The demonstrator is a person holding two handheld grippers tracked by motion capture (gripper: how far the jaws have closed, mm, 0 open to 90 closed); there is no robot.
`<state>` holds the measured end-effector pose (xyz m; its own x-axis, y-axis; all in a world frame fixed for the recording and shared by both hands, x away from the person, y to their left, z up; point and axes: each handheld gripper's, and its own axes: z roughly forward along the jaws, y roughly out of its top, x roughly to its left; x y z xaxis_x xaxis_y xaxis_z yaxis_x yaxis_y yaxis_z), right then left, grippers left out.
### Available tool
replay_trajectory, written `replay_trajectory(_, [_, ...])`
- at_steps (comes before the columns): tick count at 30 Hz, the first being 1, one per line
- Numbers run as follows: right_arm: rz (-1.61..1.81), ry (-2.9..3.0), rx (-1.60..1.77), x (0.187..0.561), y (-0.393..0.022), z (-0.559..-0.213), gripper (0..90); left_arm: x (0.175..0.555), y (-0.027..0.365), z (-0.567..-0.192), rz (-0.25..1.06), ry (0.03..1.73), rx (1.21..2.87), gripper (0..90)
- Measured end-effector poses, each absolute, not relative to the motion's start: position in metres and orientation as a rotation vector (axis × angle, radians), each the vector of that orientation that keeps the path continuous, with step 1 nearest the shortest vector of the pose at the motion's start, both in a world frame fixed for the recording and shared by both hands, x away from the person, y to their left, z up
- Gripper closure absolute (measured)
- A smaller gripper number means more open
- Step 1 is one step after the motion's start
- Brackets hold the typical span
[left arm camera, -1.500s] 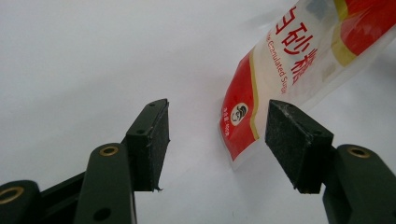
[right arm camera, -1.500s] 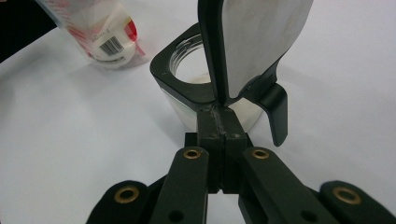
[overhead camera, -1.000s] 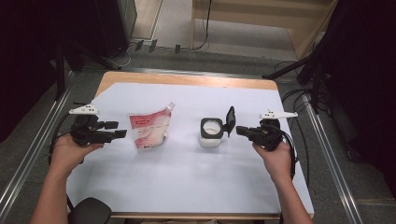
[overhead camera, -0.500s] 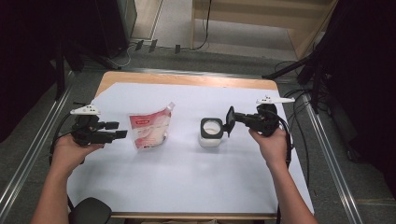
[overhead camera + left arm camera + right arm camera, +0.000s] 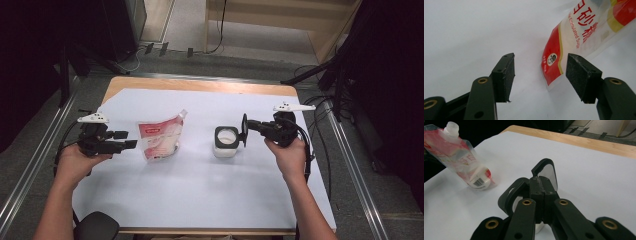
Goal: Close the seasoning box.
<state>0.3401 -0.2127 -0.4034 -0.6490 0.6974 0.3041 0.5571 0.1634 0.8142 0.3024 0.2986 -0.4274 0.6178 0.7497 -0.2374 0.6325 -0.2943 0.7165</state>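
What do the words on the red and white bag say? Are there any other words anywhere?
"Granulated Sugar" in small red letters, partly cut off, on the sugar pouch.
Large red Chinese characters on the pouch, reading "白砂糖", the first one cut off.
Small print beside the round face logo: too small to read.
Barcode label low on the pouch: too blurred to read.
Container and its lid: no words seen.

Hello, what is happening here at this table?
A person works at a table with two tools. The right hand-held gripper is shut on the flip lid of a small jar, holding it upright. The left hand-held gripper is open and points at a red and white sugar pouch, without touching it.
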Motion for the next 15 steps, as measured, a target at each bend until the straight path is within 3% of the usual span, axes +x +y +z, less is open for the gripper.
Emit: replay_trajectory(15, [1.508, 2.302, 1.195, 0.336, -0.19, -0.404, 89.9, 0.303, 0.3, -0.429, 0.172, 1.085, 2.028, 41.2])
